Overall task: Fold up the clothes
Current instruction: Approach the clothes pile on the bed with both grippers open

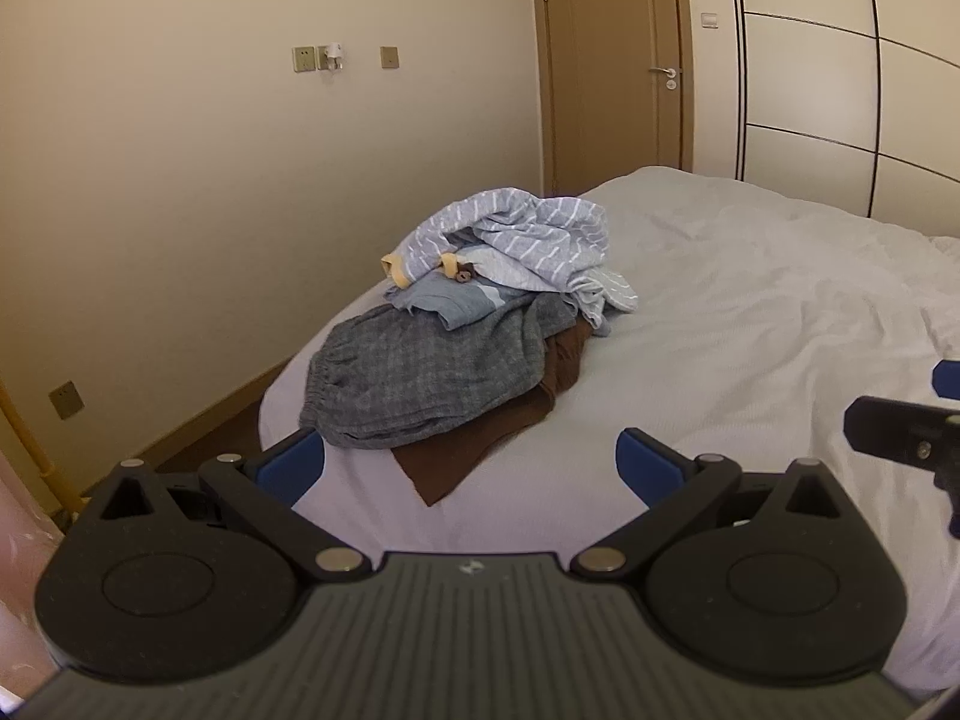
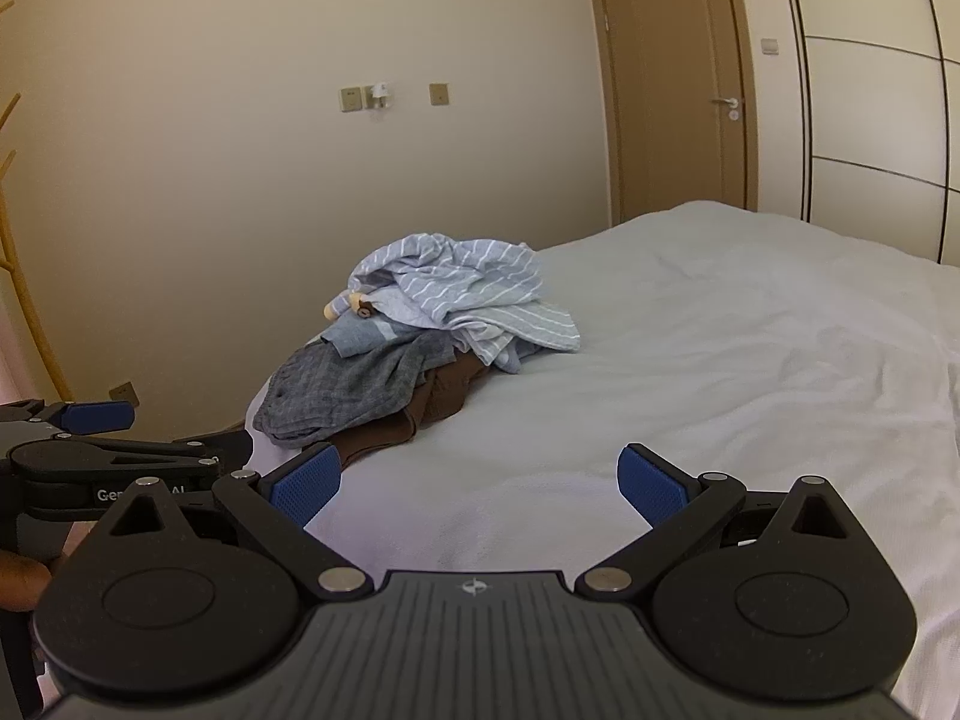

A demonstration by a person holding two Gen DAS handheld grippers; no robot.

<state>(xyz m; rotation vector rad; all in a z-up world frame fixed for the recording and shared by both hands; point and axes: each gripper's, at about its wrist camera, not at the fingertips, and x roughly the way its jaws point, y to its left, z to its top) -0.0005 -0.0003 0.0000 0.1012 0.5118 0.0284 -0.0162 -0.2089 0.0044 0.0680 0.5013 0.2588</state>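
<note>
White bed sheet (image 1: 750, 312) fills most of what I see, with a cream wall and a brown door behind it. My pile of crumpled clothes (image 1: 480, 312) sits near the bed's left edge: a blue shirt with white stripes (image 1: 528, 234) on top, grey checked shorts (image 1: 420, 378) below, a brown cloth (image 1: 474, 450) at the bottom. Both the left gripper (image 1: 471, 468) and the right gripper (image 2: 477, 483) have their jaws wide and hold nothing. I think I should take the top shirt first, pinch two corners, and spread it flat on the bare sheet.
</note>
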